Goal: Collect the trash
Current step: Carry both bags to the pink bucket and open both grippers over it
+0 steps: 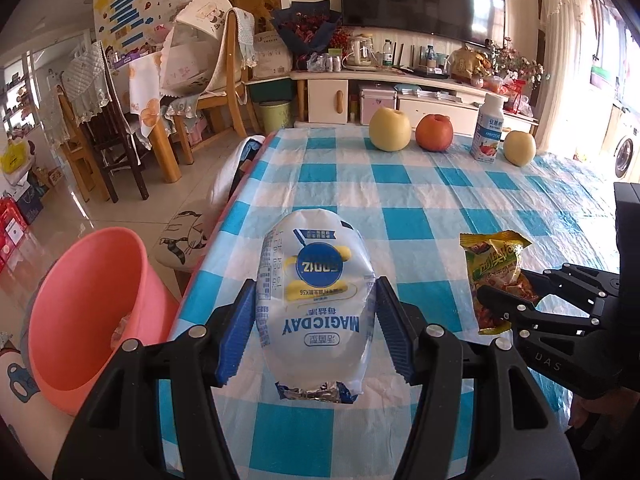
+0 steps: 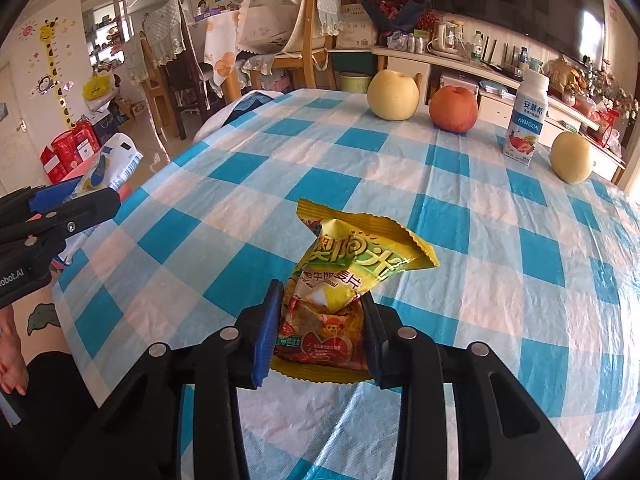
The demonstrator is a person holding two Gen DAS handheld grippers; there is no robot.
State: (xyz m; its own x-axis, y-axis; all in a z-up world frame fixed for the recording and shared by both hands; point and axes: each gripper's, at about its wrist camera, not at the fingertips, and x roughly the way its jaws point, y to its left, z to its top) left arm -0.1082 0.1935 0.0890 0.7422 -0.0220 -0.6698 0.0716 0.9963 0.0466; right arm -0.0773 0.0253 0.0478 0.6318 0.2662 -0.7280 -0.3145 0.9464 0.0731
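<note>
A white MAGICDAY wrapper [image 1: 316, 300] sits between the blue pads of my left gripper [image 1: 316, 292], which is shut on it above the table's left edge. The right wrist view shows that gripper [image 2: 92, 190] at the far left with the wrapper [image 2: 110, 164] sticking out of it. A crumpled yellow snack bag [image 2: 340, 276] lies on the checked tablecloth [image 2: 480, 240]; my right gripper [image 2: 321, 296] is shut on its lower part, both pads pressing in. The left wrist view has the right gripper [image 1: 506, 286] on the yellow bag [image 1: 496, 264] at right.
A pink bucket [image 1: 88, 300] stands on the floor left of the table, beside a stool with a cat cushion [image 1: 184, 240]. At the table's far edge are a yellow apple [image 1: 389, 128], a red apple [image 1: 434, 133], a yoghurt bottle [image 1: 488, 130] and a small pear [image 1: 519, 148].
</note>
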